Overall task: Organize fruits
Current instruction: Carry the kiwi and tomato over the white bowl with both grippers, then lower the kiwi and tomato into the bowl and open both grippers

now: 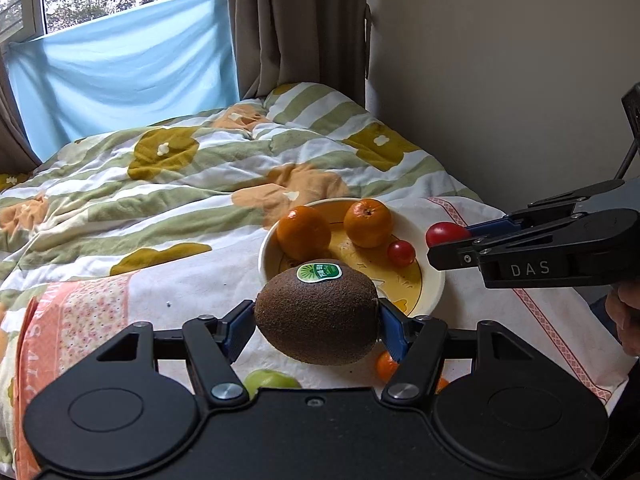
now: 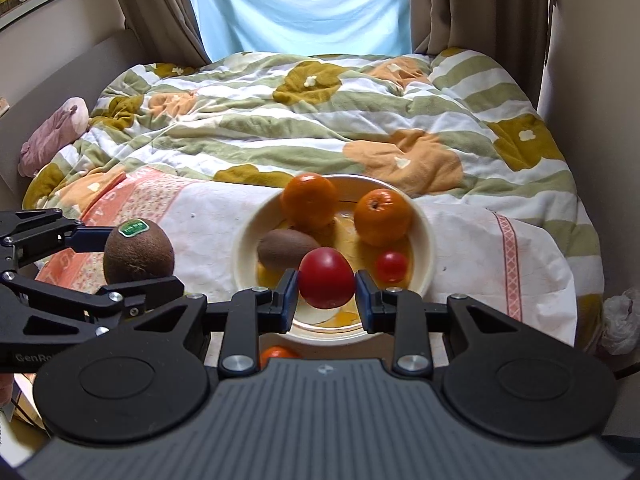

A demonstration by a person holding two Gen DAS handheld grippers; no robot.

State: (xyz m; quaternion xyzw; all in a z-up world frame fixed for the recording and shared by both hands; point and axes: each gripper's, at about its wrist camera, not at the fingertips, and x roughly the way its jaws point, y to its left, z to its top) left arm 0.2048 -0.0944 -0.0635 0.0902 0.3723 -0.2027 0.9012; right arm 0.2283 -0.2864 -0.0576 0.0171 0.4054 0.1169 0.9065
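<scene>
My left gripper (image 1: 317,316) is shut on a brown kiwi with a green sticker (image 1: 317,316), held above the bed just in front of the cream plate (image 1: 434,280); the kiwi also shows in the right wrist view (image 2: 139,251). My right gripper (image 2: 326,295) is shut on a red tomato (image 2: 326,283), held over the near part of the plate (image 2: 426,236); the tomato also shows in the left wrist view (image 1: 446,233). The plate holds two oranges (image 2: 308,199) (image 2: 383,217), a second kiwi (image 2: 285,249) and a small red tomato (image 2: 392,266).
A green fruit (image 1: 270,380) and a small orange fruit (image 1: 386,365) lie on the white cloth below my left gripper. A striped flowered quilt (image 2: 320,120) covers the bed behind. A wall (image 1: 520,80) runs along the right side. A pink plush toy (image 2: 56,132) lies far left.
</scene>
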